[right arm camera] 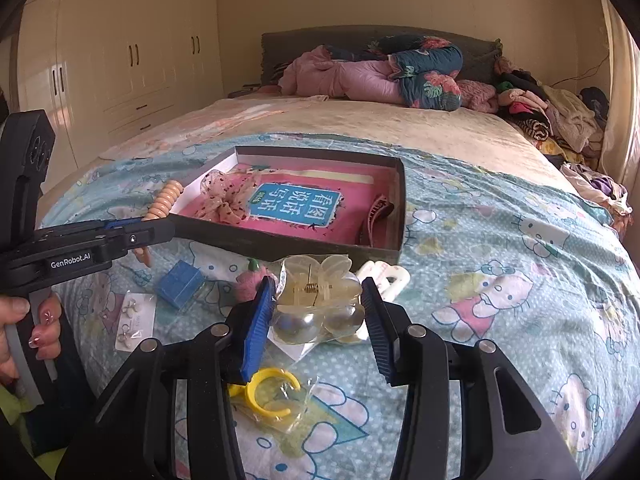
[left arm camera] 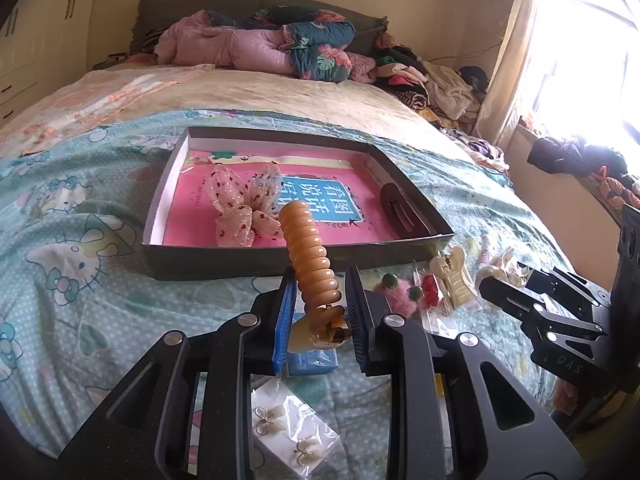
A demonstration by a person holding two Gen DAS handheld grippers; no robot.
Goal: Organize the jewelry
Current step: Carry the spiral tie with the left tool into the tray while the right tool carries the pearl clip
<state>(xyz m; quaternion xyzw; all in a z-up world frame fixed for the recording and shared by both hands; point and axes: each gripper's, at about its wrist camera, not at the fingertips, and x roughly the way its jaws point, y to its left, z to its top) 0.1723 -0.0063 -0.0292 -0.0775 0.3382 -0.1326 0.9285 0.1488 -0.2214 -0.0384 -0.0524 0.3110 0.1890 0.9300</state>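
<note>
My left gripper [left arm camera: 320, 304] is shut on the base of an orange ribbed hair clip [left arm camera: 310, 258], held above the bedspread just short of the dark tray's [left arm camera: 248, 260] near wall; the clip [right arm camera: 166, 200] also shows in the right wrist view. The tray holds a pink spotted bow [left arm camera: 240, 204], a dark hair clip [left arm camera: 400, 210] and a pink booklet [left arm camera: 320, 200]. My right gripper [right arm camera: 320, 316] is open, its fingers either side of a clear butterfly claw clip [right arm camera: 316, 284] lying in a plastic bag on the bed.
Loose items lie on the Hello Kitty bedspread [right arm camera: 500, 280]: a blue box [right arm camera: 180, 282], bagged earrings [left arm camera: 284, 428], a pink pompom [left arm camera: 394, 298], a yellow ring [right arm camera: 268, 396], a white clip [right arm camera: 386, 276]. Folded quilts [right arm camera: 380, 76] and a clothes pile [right arm camera: 552, 112] sit at the bed's head.
</note>
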